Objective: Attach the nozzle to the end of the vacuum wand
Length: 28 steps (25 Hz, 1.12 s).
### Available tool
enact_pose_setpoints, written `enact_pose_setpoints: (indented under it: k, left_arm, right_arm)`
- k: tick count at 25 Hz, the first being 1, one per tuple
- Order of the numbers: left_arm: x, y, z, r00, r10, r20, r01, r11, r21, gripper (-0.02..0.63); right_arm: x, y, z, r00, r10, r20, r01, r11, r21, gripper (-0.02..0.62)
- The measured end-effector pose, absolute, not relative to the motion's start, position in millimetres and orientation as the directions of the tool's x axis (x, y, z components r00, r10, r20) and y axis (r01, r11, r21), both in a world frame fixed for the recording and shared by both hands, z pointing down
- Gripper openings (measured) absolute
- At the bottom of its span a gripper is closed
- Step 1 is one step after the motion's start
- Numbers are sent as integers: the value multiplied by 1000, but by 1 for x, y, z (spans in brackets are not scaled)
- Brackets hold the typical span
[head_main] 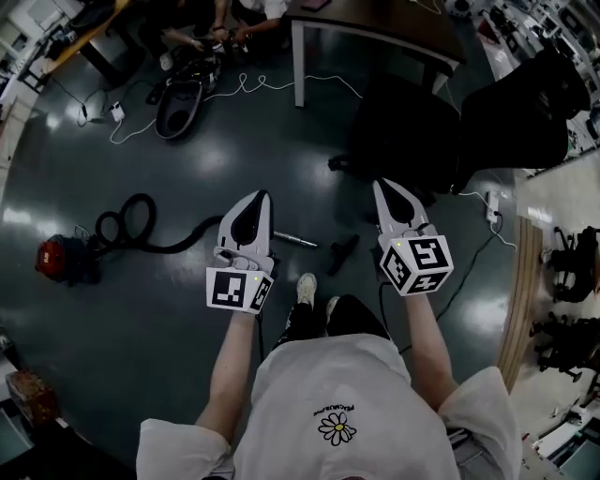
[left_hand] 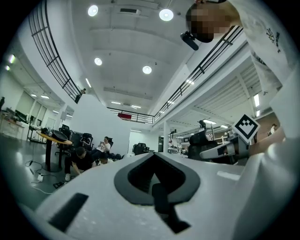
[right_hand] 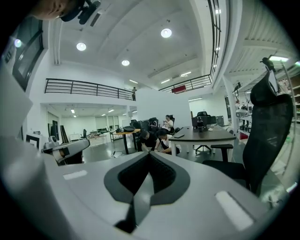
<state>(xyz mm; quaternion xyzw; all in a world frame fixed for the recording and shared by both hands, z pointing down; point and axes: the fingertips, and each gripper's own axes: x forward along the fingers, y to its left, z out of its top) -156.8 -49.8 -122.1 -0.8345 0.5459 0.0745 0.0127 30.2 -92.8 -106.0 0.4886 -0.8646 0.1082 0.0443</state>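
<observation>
This is a large open-plan office or lab hall. A glossy dark grey floor (head_main: 141, 309) is strewn with thin white cables (head_main: 262, 86) at eleven o'clock. A dark rectangular table on white legs (head_main: 375, 23) stands at twelve and black mesh office chairs (head_main: 516, 112) at two. Overhead are a black-railed mezzanine balcony (right_hand: 84, 86) and round recessed ceiling lights (right_hand: 165, 33).

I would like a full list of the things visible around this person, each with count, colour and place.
red canister vacuum cleaner: one, red, floor far left
black coiled hose: one, black, beside the vacuum
thin metal wand: one, silver, floor between the grippers
black nozzle: one, black, floor near the wand's end
dark table: one, top
black office chairs: two, upper right
left gripper: one, white, shut, empty
right gripper: one, white, shut, empty
</observation>
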Motion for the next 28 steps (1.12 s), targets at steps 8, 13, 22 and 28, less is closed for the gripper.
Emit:
enact_pose_setpoints:
  k: [8, 13, 22, 28]
  left_arm:
    - [-153, -69, -31, 388, -922, -1, -920, -387, 53, 3]
    - [-171, -116, 151, 373, -923, 93, -928, -371, 38, 17]
    - [-126, -154, 530, 674, -692, 259, -624, -721, -301, 186]
    - [-96, -90, 762, 651, -317, 689, -49, -924, -378, 267]
  right_arm:
    - [44, -125, -23, -578, -771, 267, -816, 549, -181, 6]
    - [42, -161, 114, -572, -773, 273, -820, 535, -204, 6]
    - [64, -180, 515, -623, -637, 455, -749, 654, -110, 8]
    - [70, -121, 716, -731, -413, 544, -636, 702, -321, 118]
